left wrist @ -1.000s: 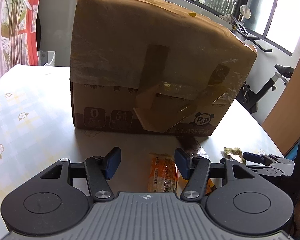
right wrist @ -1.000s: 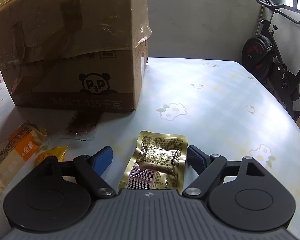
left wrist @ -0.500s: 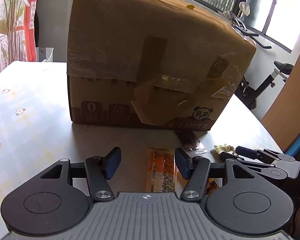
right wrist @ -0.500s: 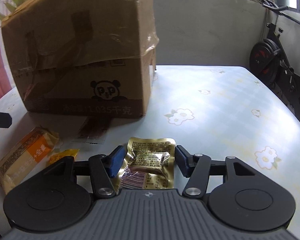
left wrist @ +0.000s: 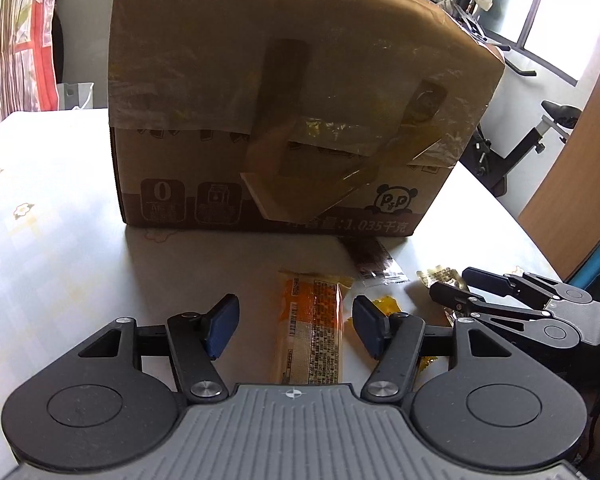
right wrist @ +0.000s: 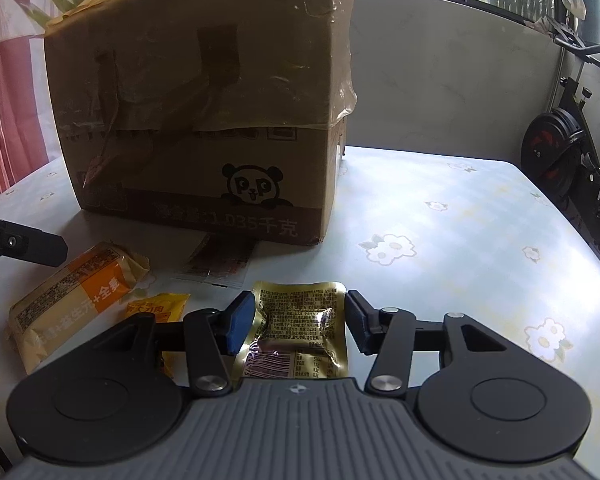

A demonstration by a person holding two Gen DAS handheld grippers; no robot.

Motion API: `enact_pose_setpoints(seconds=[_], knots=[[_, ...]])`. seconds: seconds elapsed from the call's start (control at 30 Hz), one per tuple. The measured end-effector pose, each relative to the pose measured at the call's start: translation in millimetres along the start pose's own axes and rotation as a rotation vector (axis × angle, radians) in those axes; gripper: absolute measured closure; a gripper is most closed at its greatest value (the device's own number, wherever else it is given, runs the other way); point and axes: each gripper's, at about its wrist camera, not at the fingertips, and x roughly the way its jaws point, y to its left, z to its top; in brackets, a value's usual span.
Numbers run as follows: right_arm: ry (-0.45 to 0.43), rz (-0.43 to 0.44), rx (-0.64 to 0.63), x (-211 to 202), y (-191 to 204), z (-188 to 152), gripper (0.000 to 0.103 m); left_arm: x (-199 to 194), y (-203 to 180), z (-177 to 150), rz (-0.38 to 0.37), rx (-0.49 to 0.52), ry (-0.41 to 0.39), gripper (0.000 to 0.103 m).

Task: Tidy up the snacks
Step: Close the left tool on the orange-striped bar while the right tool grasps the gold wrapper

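My right gripper (right wrist: 298, 322) is shut on a gold foil snack packet (right wrist: 300, 330), its blue pads pressing the packet's crumpled sides, and it is lifted off the table. My left gripper (left wrist: 294, 328) is open, its fingers either side of an orange snack bar (left wrist: 310, 336) lying on the table. The bar also shows in the right wrist view (right wrist: 76, 292). A small yellow packet (right wrist: 158, 308) and a dark brown sachet (right wrist: 216, 260) lie between them. A taped cardboard box (left wrist: 292, 108) with a panda print stands behind.
The table (right wrist: 440, 248) has a floral cloth. An exercise bike (right wrist: 568, 152) stands past its right edge. A curtain (left wrist: 16, 36) hangs at the far left. My right gripper shows at the right of the left wrist view (left wrist: 452, 288).
My right gripper has closed on the gold packet and risen with it. My left gripper has drawn back a little from the box, with the orange bar still between its fingers.
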Motion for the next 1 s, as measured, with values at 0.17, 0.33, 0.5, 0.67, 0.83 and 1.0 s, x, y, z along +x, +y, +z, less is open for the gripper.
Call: enact_pose_setpoints(seconds=[0.17, 0.33, 0.5, 0.67, 0.83, 1.0], knots=[[0.005, 0.011, 0.003, 1, -1, 0, 0.051, 5, -5, -2, -0.010, 0.019, 0.027, 0.034], [0.002, 0.022, 0.000, 0, -2, 0, 0.051, 18, -12, -7, -0.009, 0.064, 0.061, 0.034], [-0.002, 0.033, 0.004, -1, -3, -1, 0.051, 21, -7, -13, -0.003, 0.059, 0.072, 0.064], [-0.004, 0.043, 0.002, -1, -2, -1, 0.051, 12, -3, -12, 0.031, 0.049, 0.026, 0.064], [-0.012, 0.049, 0.006, -2, -3, -2, 0.051, 2, 0, -9, 0.028, 0.031, -0.016, 0.064], [-0.026, 0.046, 0.027, -5, -6, -2, 0.051, -6, -1, -4, 0.029, 0.043, -0.052, 0.064]])
